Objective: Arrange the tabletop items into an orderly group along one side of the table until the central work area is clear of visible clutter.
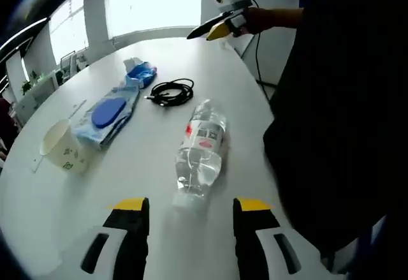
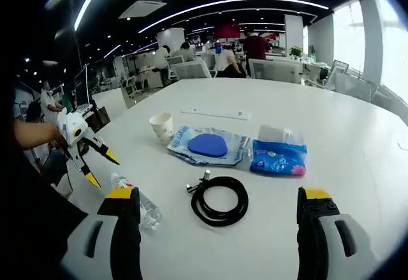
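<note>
Bottle (image 1: 200, 155) lies between open left tongs (image 1: 191, 206).

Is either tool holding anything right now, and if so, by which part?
Nothing is held. The left tool is open, its jaws either side of the water bottle's cap end without closing on it. The right tool is open above the coiled black cable.

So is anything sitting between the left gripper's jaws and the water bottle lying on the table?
Nothing visible. In the left gripper view the water bottle lies on its side straight ahead of the left gripper, its near end roughly between the open jaws, with bare table around it. The paper cup and coiled cable sit off the line.
</note>
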`<action>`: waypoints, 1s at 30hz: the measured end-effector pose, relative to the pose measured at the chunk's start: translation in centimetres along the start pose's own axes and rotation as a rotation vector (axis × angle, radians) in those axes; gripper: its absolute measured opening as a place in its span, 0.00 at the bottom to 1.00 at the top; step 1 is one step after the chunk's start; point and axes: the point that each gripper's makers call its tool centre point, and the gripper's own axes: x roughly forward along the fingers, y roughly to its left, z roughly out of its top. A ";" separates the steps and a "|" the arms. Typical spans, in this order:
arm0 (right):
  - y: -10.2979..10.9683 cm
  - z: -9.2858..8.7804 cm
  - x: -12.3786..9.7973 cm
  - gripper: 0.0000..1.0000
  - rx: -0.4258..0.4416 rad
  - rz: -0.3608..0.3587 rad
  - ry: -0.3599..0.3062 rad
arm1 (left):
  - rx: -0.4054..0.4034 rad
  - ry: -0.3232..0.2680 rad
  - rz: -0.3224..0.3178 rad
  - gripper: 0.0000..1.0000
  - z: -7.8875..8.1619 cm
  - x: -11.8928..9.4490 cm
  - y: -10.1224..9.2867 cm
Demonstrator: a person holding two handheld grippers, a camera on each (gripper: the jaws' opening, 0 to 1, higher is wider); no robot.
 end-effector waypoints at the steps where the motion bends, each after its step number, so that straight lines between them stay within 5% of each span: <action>1: 0.1 -0.2 0.0 0.99 0.002 0.000 0.004 | 0.023 0.013 -0.008 0.45 -0.2 0.2 0.0; 8: 0.0 -0.7 -0.4 0.99 0.008 -0.010 0.012 | 0.067 0.016 -0.025 0.25 -0.8 1.3 0.6; 15: 0.1 -1.3 -0.6 0.98 0.015 -0.019 0.022 | 0.082 0.005 -0.081 0.23 -1.1 1.9 0.0; 30: 0.4 -2.0 -1.0 0.97 0.023 -0.035 0.031 | 0.073 -0.007 -0.089 0.20 -0.8 1.4 -0.3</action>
